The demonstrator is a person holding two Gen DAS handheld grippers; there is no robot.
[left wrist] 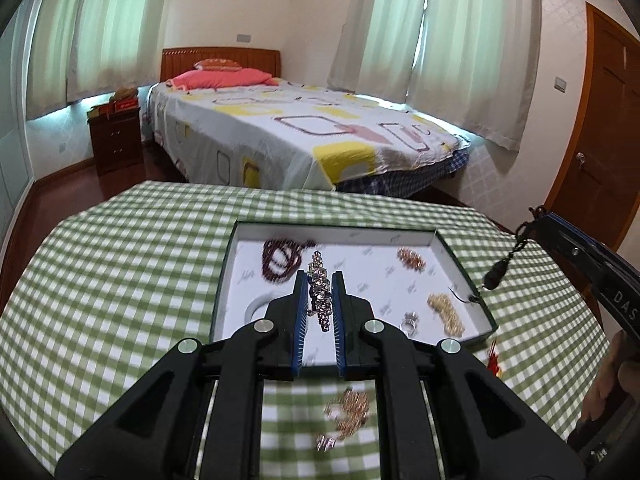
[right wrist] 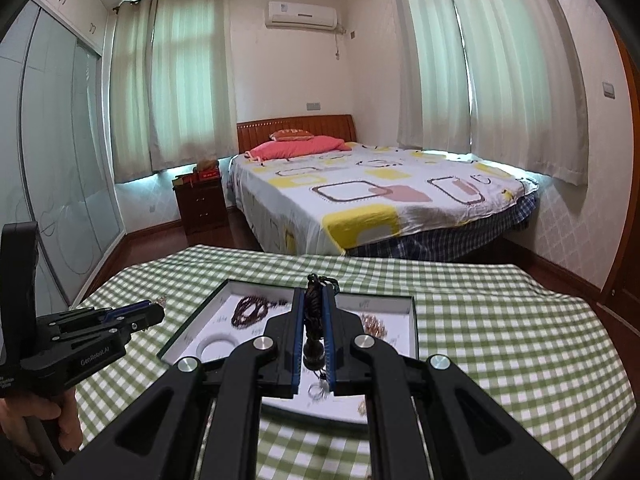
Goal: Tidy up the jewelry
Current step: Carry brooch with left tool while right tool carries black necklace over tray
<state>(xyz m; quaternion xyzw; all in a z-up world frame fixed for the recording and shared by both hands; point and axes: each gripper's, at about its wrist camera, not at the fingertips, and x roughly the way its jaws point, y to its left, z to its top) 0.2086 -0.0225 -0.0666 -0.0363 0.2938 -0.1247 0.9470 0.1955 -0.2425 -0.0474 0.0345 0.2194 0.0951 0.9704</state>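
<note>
**Jewelry sorting: 2 grippers loaded above tray**

While both grippers hang over the work surface, contents run as follows, largest first.

1. Bed (right wrist: 372,196), patterned sheet, pink pillow, at 12 o'clock beyond the table.
2. Table (left wrist: 120,280) under green-and-white checked cloth.
3. Tray (left wrist: 460,256), white-lined with a dark rim, lying on the cloth at 12 o'clock from both cameras.
4. Left gripper (left wrist: 320,280): jaws nearly closed, pinching a silver crystal bracelet (left wrist: 318,268) that stands up between the blue pads, above the tray.
5. Right gripper (right wrist: 314,300): jaws nearly closed, clamped on a black cord pendant (right wrist: 314,344); the cord loops above the tips and a dark bead hangs below, over the tray. The left view shows it at 3 o'clock.
6. Dark red bead strand (left wrist: 280,258), coiled in the tray at 11 o'clock.
7. Gold chain bracelet (left wrist: 446,312), in the tray at 4 o'clock.
8. Rose-gold bracelet (left wrist: 410,258), in the tray at 1 o'clock.
9. Rose-gold chain heap (left wrist: 350,412), on the cloth, at 6 o'clock from the tray, blurred.
10. Clear ring (left wrist: 410,320), in the tray, just beside the gold chain bracelet.
11. Red tassel (left wrist: 494,360), on the cloth just outside the tray's 5 o'clock corner.
</note>
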